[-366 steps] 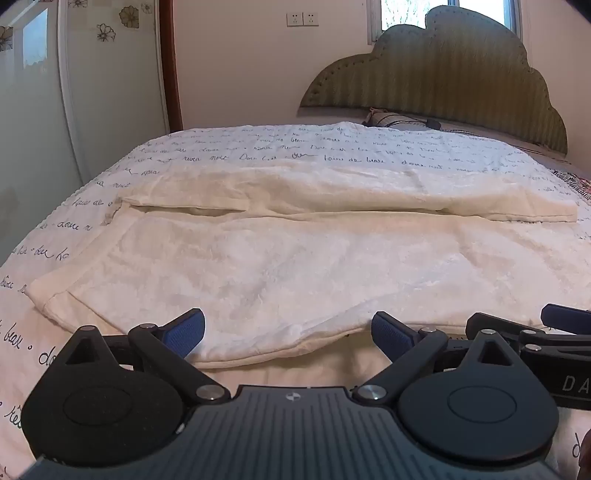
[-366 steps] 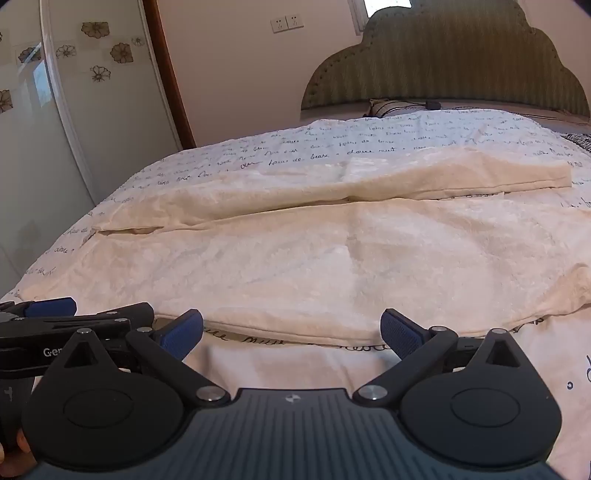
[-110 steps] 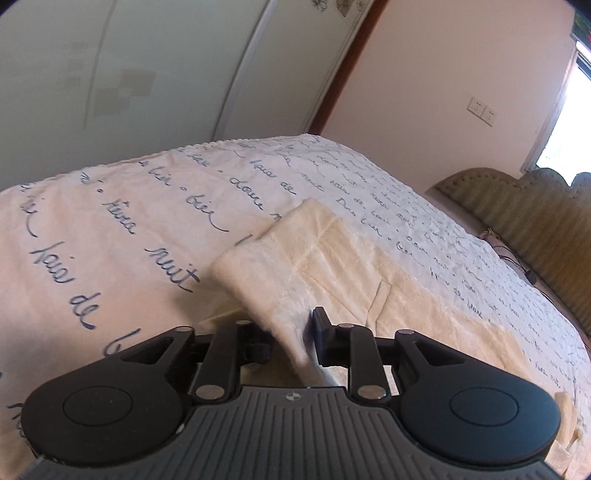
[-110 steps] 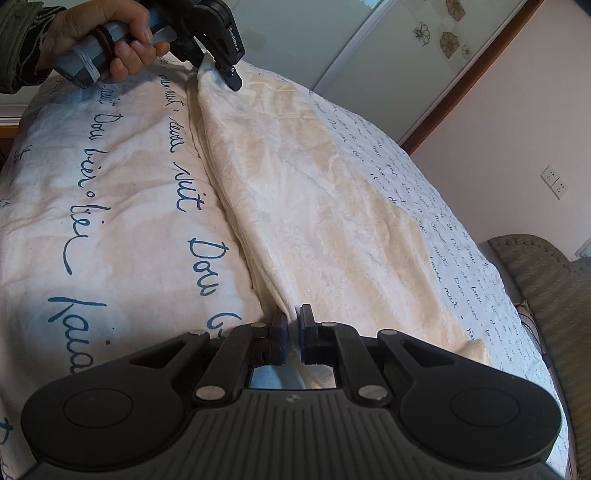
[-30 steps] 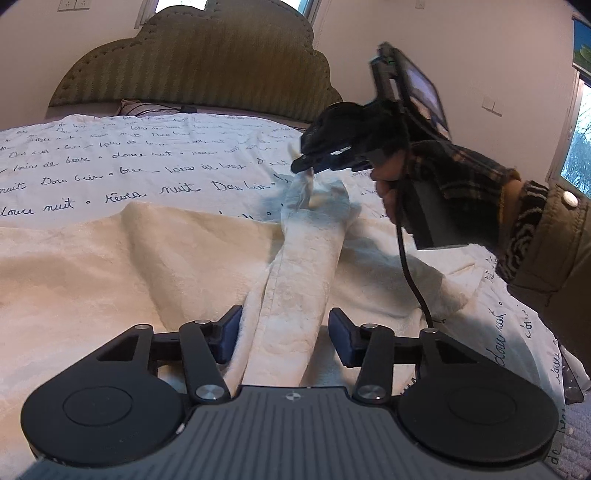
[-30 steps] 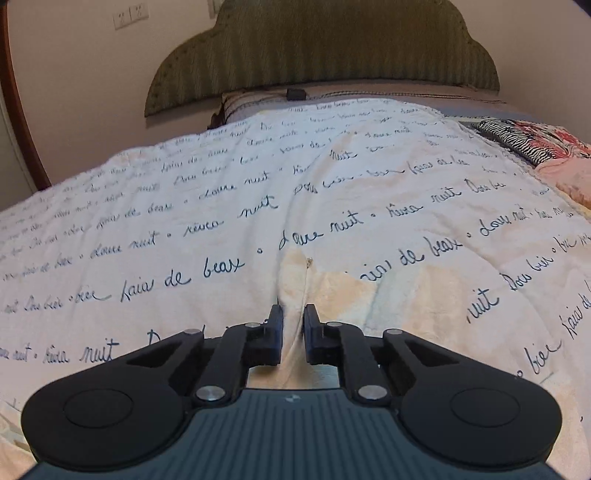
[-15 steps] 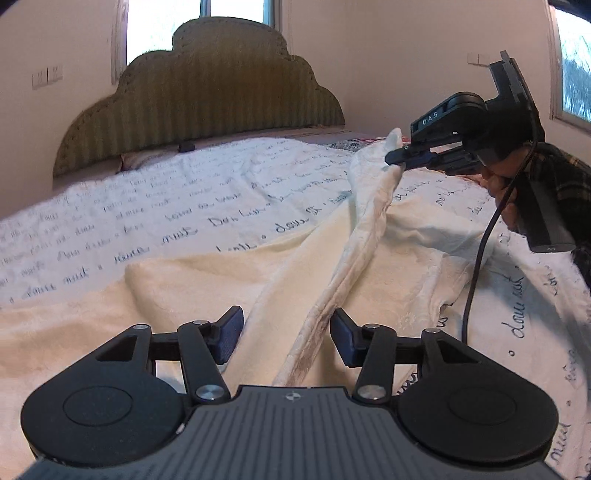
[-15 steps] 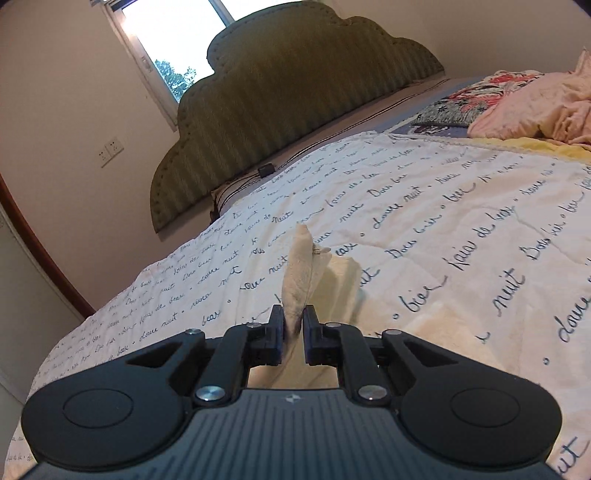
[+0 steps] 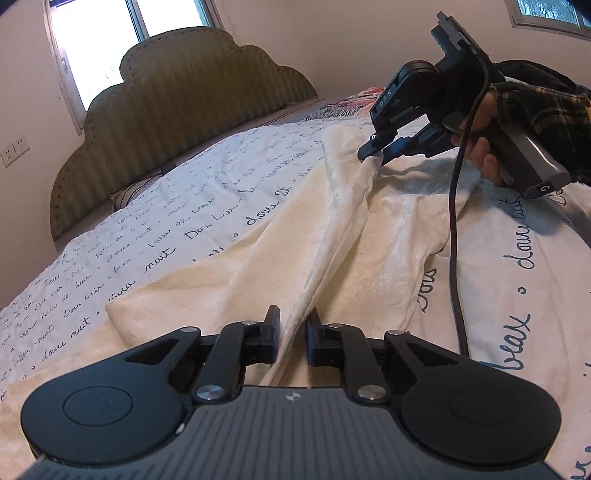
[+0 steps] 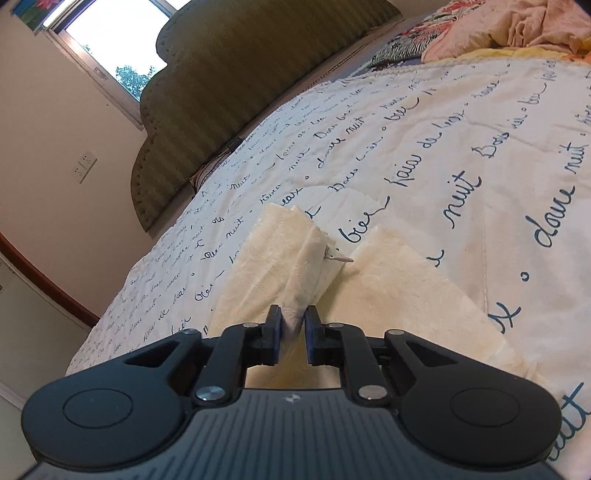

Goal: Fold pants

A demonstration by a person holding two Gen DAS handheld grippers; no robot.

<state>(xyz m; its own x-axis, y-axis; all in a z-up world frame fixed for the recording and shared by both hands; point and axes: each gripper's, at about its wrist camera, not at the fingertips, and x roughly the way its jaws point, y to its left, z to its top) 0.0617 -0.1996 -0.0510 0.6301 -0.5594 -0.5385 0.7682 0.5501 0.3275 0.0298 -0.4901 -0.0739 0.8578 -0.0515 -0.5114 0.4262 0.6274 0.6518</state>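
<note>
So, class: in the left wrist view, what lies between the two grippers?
A raised ridge of the cream pants runs from the left gripper up to the right gripper, above the bedspread; nothing else lies between.

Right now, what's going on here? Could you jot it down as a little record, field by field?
Setting: bed with white bedspread printed with blue handwriting, olive headboard behind
Garment: cream pants, partly lifted into a ridge
Left gripper: jaws have just been closing, fabric edge between them
Right gripper: jaws have just been opening slightly, bunched fabric between them
Person: hand in plaid sleeve holds the right gripper
Also there: pink bedding by the headboard
</note>
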